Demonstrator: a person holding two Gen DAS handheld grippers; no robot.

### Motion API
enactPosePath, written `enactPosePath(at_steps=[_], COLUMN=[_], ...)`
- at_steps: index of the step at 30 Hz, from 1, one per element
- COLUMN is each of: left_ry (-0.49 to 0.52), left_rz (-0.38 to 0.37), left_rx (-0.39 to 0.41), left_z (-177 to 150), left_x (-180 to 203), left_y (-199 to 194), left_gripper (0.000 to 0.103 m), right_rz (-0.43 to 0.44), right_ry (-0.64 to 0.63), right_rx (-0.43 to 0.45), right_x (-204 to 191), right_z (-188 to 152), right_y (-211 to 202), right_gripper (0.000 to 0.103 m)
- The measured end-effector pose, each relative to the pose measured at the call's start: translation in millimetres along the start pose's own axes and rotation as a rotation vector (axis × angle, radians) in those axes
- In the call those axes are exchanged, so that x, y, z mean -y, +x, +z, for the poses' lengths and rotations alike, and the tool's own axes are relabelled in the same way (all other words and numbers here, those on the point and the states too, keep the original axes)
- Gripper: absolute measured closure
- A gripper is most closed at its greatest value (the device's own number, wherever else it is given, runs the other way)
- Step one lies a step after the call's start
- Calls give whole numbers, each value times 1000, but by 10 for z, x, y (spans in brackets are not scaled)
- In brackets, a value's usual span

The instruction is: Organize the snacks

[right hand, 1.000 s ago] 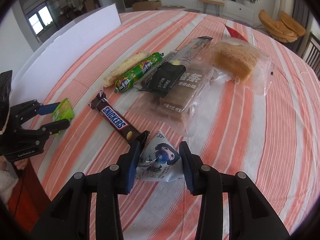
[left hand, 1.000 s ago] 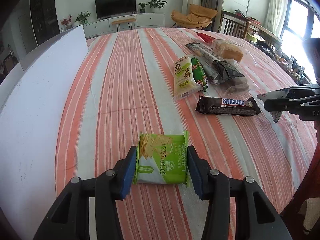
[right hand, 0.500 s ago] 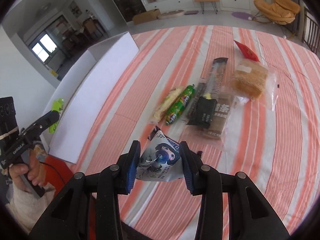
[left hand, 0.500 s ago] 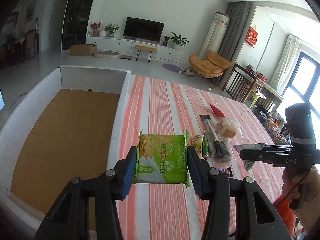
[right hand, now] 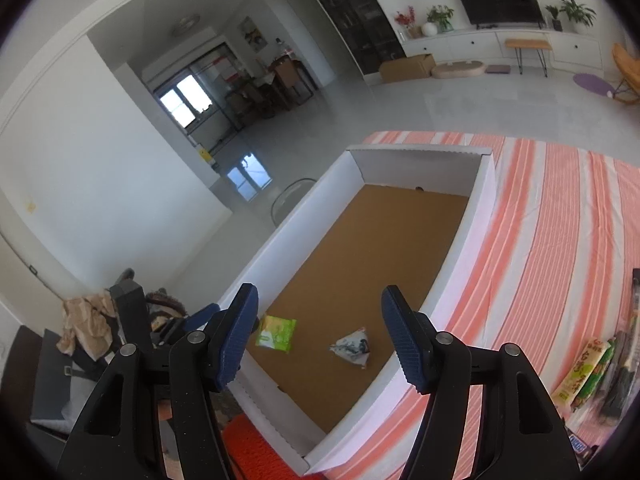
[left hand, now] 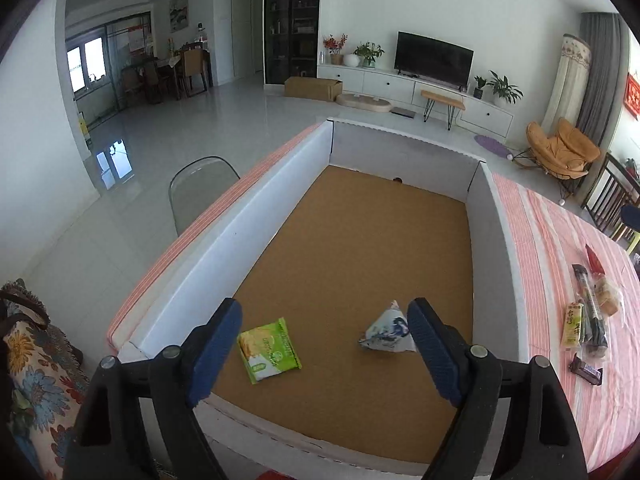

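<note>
A white cardboard box [left hand: 280,216] [right hand: 476,216] with a brown floor stands on the striped table. A green cracker packet [left hand: 269,350] [right hand: 276,333] and a white-and-blue triangular pouch [left hand: 386,330] [right hand: 352,347] lie on its floor near the front end. My left gripper [left hand: 326,348] is open and empty above the box's near end. My right gripper [right hand: 320,336] is open and empty, higher above the same end. The left gripper's blue finger [right hand: 200,314] shows at the left of the right wrist view.
Several snacks remain on the striped tablecloth [right hand: 560,216] right of the box: a yellow packet [left hand: 571,326] [right hand: 580,372], dark long packets [left hand: 592,312], a Snickers bar [left hand: 585,369]. A grey chair [left hand: 200,188] stands beyond the table's left edge.
Both grippers swung over the box and opened. The green packet left the left gripper and the triangular pouch left the right gripper; both now lie on the box floor.
</note>
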State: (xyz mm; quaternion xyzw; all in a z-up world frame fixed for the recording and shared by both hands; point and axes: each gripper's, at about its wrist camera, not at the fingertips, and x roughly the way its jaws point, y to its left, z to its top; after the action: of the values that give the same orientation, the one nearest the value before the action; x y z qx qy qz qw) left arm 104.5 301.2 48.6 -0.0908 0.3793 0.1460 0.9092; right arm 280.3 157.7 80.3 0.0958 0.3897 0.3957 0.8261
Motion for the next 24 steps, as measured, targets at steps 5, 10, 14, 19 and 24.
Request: enactPosePath(at_steps=[5, 10, 14, 19, 24], left_ry=[71, 230, 362, 439, 439], left_rz=[-195, -416, -471, -417, -352], left_rx=[28, -10, -162, -275, -207], left_z=[-136, -427, -804, -1293, -1337], left_x=[607, 1605, 2456, 3018, 3215], left_y=[-269, -436, -45, 575, 815], left_gripper=[15, 2, 2, 3, 3], right_rz=[-264, -662, -867, -943, -956], right_ry=[-15, 120, 260, 305, 353], right_rx=[92, 43, 20, 37, 68], right_x=[829, 2198, 2894, 3154, 3367], right_z=[-278, -1121, -1743, -1900, -1855], right_y=[-629, -1175, -1698, -1917, -1857], right_gripper=[28, 28, 28, 28, 28])
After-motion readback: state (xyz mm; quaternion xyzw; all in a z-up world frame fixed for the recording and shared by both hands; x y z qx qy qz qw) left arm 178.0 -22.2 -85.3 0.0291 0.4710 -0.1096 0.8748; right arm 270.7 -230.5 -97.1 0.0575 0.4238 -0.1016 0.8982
